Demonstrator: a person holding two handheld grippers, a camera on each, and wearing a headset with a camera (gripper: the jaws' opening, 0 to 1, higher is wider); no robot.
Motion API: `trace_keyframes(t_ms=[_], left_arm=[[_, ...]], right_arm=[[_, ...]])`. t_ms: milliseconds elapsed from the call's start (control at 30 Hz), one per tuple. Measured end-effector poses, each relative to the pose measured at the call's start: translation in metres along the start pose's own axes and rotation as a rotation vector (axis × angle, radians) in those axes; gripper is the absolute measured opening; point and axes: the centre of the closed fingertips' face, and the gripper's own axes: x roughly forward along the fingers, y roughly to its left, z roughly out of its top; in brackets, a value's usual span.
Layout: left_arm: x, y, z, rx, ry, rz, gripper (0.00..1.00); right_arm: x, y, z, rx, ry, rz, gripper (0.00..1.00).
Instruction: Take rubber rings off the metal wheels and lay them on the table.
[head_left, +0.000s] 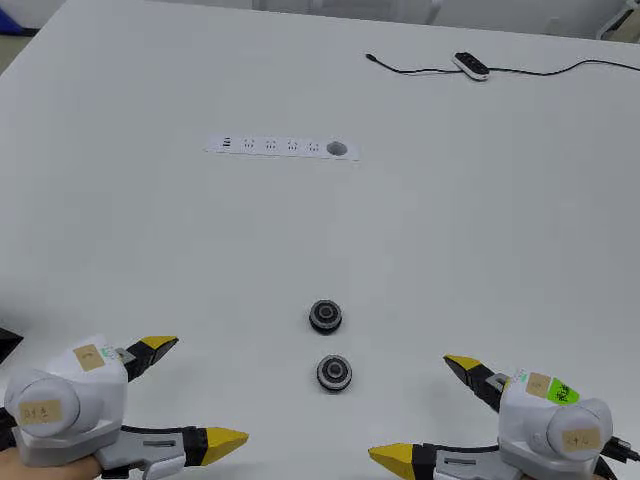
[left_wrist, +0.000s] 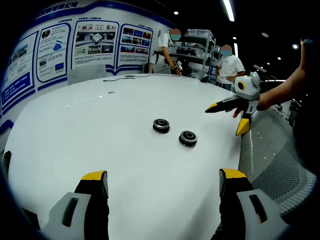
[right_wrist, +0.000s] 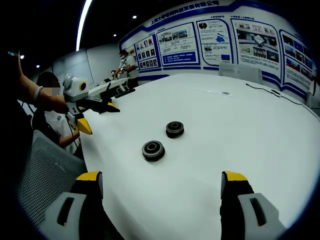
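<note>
Two wheels (head_left: 325, 316) (head_left: 334, 373), two hand-held grippers (head_left: 194, 390) (head_left: 422, 408), one power strip (head_left: 282, 147).

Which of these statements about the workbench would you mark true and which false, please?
1. The near wheel and the far wheel lie on the table with a gap between them. True.
2. The left gripper is shut on a wheel. False: its jaws stand open, clear of both wheels.
3. The right gripper is open and holds nothing. True.
4. The power strip lies between the two grippers. False: it lies beyond the wheels, farther from the person.
</note>
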Motion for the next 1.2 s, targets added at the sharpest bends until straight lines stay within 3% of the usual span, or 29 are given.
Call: trace_keyframes(t_ms=[400,1200], left_arm=[[0.004,-0.004,0.0,0.01,0.015,-0.018,0.89],[0.024,-0.016,0.013,0.071,0.039,-0.08,0.74]], right_arm=[[0.005,0.005,0.0,0.01,0.002,0.013,0.99],[0.012,0.014,0.001,0.031,-0.007,0.036,0.99]])
